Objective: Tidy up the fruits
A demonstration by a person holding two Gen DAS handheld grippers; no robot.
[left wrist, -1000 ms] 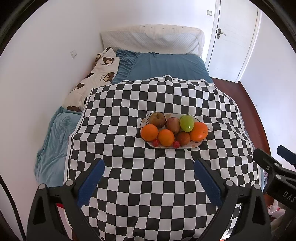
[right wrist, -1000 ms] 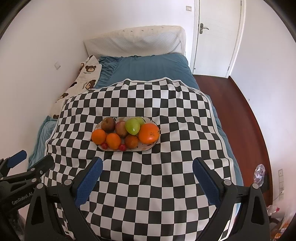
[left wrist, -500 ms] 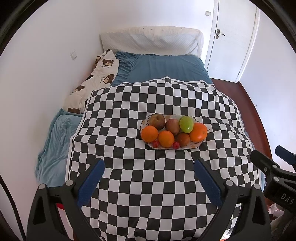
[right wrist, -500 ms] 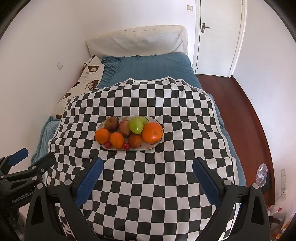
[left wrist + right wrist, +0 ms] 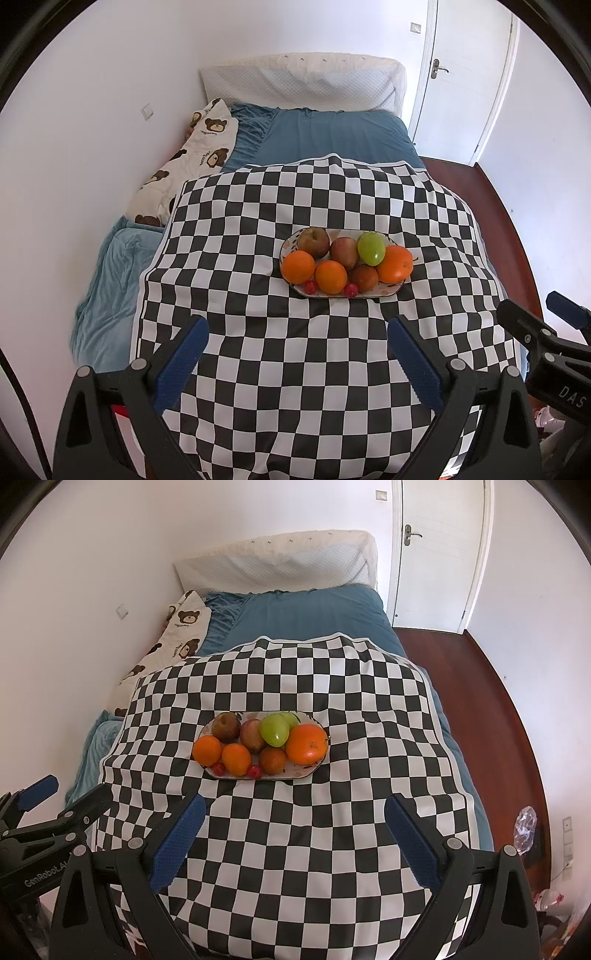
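An oval white plate (image 5: 390, 291) (image 5: 303, 771) rests on a black-and-white checkered cloth (image 5: 258, 206) (image 5: 295, 672) spread over a bed. It holds three oranges, one of them large (image 5: 395, 264) (image 5: 306, 743), a green apple (image 5: 371, 248) (image 5: 274, 730), brownish-red apples (image 5: 313, 242) (image 5: 226, 725) and two small red fruits (image 5: 350, 290) (image 5: 254, 771). My left gripper (image 5: 297, 362) hangs open above the cloth's near part, well short of the plate. My right gripper (image 5: 293, 840) is also open and empty, at a similar distance. Each gripper shows at the edge of the other's view.
A blue sheet (image 5: 332, 136) covers the bed, with a white pillow (image 5: 303, 79) at the head and a bear-print blanket (image 5: 184, 162) along the left wall. A white door (image 5: 439, 554) and dark wood floor (image 5: 491, 709) lie to the right. A crumpled plastic bottle (image 5: 526, 827) sits on the floor.
The right wrist view has shifted a little, so the plate sits slightly further right in it. The left view is almost unchanged. Both grippers stay open.
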